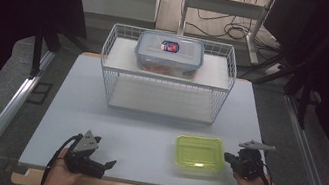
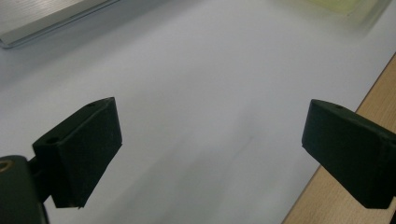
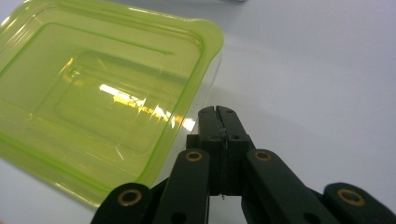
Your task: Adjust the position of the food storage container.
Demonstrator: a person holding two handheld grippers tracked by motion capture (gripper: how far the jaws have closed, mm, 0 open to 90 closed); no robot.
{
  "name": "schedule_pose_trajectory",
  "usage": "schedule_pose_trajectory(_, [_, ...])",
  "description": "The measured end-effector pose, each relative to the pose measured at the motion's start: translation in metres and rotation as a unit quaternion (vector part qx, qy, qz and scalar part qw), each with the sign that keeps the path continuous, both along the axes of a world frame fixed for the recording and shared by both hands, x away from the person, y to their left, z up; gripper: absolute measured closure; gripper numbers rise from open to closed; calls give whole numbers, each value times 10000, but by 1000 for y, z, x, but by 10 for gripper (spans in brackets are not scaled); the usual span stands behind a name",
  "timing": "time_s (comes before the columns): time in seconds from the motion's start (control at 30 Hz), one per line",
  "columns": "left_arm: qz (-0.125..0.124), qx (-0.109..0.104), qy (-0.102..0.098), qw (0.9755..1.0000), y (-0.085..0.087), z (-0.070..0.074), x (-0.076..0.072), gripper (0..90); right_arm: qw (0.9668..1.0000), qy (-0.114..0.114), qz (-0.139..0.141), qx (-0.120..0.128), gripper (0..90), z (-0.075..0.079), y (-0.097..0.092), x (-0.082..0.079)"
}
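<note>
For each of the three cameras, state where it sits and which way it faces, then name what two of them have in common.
High view: fixed above the person's side, facing forward and down on the table and wire basket; both hands show, with the left gripper and right gripper.
Left gripper view: rides the left gripper, looking along its wide-open jaws across bare table toward the wooden edge.
Right gripper view: rides the right gripper, jaws shut, at the rim of the green container.
Shared: high and right gripper views both show the green container.

A lidded clear food box (image 1: 169, 54) sits atop a white wire rack (image 1: 115, 71) on the table (image 1: 145, 135).
</note>
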State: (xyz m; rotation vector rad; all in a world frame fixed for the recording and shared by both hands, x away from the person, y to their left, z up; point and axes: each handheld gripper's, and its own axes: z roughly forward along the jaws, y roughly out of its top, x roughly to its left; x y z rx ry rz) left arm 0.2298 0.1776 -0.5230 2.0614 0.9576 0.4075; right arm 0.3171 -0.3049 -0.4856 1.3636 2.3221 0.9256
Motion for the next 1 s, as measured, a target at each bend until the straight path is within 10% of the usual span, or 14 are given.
schedule_pose_trajectory(1.0, [-20, 128, 187, 9997, 5, -2, -14, 57, 9928, -1, 1167, 287, 888, -5, 103, -3])
